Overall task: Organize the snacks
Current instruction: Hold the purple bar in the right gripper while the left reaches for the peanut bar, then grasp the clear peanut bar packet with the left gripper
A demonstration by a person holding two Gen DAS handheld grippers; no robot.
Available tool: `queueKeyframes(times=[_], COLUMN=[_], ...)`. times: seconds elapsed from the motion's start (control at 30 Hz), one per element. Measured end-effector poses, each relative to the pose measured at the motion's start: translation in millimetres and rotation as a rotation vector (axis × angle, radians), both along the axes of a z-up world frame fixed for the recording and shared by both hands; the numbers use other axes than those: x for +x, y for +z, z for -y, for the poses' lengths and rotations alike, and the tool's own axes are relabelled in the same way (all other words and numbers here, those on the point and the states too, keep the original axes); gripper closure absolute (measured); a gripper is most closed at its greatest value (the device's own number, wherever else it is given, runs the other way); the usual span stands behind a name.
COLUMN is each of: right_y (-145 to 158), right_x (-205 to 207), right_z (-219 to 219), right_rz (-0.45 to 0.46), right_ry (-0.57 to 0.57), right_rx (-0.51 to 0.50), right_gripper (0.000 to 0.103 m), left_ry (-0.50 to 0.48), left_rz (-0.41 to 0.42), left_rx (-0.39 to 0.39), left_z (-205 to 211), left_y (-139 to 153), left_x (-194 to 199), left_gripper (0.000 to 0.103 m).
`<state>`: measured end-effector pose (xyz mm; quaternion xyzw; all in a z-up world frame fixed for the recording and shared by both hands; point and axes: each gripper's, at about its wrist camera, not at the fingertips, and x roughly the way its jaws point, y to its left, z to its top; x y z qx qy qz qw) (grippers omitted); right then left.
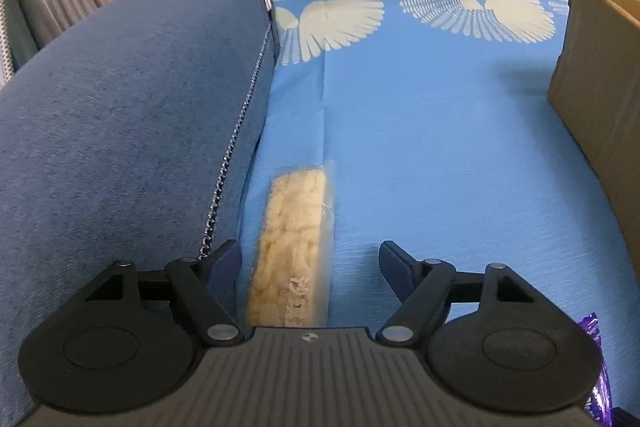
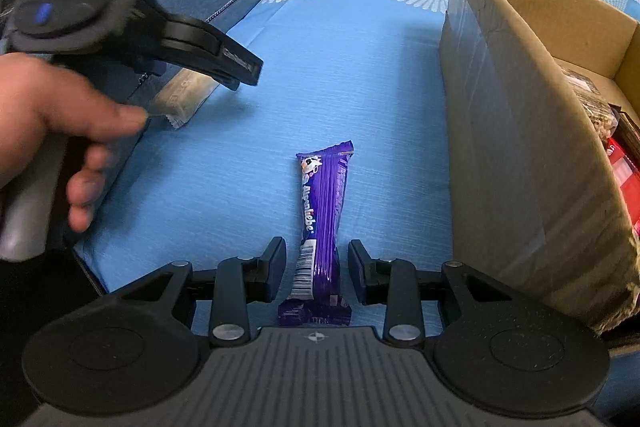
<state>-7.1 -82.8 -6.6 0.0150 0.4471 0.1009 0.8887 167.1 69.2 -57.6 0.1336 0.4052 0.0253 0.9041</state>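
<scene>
A pale yellow snack bar in a clear wrapper [image 1: 294,247] lies on the blue sheet beside the sofa armrest. My left gripper [image 1: 310,261] is open and straddles its near end, with the pads not pressing on it. In the right wrist view the same gripper [image 2: 236,71] hovers over that bar [image 2: 182,99], held by a hand [image 2: 60,123]. A purple Alpenliebe bar [image 2: 324,211] lies lengthwise on the sheet. My right gripper [image 2: 317,263] is open around its near half, with a gap on each side. The bar's purple edge [image 1: 596,367] shows at the lower right of the left wrist view.
An open cardboard box [image 2: 520,147] stands to the right on the sheet [image 2: 360,75], with several packaged snacks [image 2: 624,179] inside; its wall [image 1: 596,87] also shows on the left wrist view's right. A blue sofa armrest [image 1: 120,107] rises on the left.
</scene>
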Motion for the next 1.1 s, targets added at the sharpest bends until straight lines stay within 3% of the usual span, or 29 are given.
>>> queueKeyframes(times=[0.03, 0.07, 0.13, 0.27, 0.33, 0.47, 0.6, 0.67, 0.8, 1.1], right_y=[0, 0, -1, -2, -2, 0, 4, 3, 1, 1], right_x=[0, 0, 0, 0, 1, -1, -3, -3, -2, -3], right_z=[0, -1, -1, -2, -4, -7, -7, -6, -6, -9], right_rz=[-0.001, -0.002, -0.006, -0.007, -0.002, 0.022, 0.039, 0.031, 0.016, 0.02], right_ry=[0.0, 0.0, -0.001, -0.002, -0.007, -0.02, -0.026, -0.039, -0.066, -0.078], right_rx=[-0.003, -0.005, -0.008, -0.014, -0.019, -0.026, -0.027, -0.024, -0.019, -0.029], right_gripper=[0.067, 0.067, 0.067, 0.07, 0.077, 0.077, 0.077, 0.077, 0.077, 0.077], left_ry=[0.009, 0.032, 0.053, 0.001, 0.006, 0.011, 0.007, -0.014, -0.059, -0.067], left_rz=[-0.014, -0.023, -0.025, -0.015, -0.034, -0.104, -0.178, -0.158, -0.17, -0.181], left_rx=[-0.023, -0.037, -0.088, -0.16, -0.245, -0.38, -0.402, -0.418, -0.379, -0.379], left_z=[-4, -10, -22, -28, -33, -39, -40, -40, -31, -31], left_y=[0, 0, 4, 17, 26, 34, 22, 28, 25, 25], left_x=[1, 3, 0, -26, -45, -88, -120, -127, -127, -126], left_gripper=[0.04, 0.062, 0.063, 0.063, 0.063, 0.063, 0.064, 0.064, 0.064, 0.058])
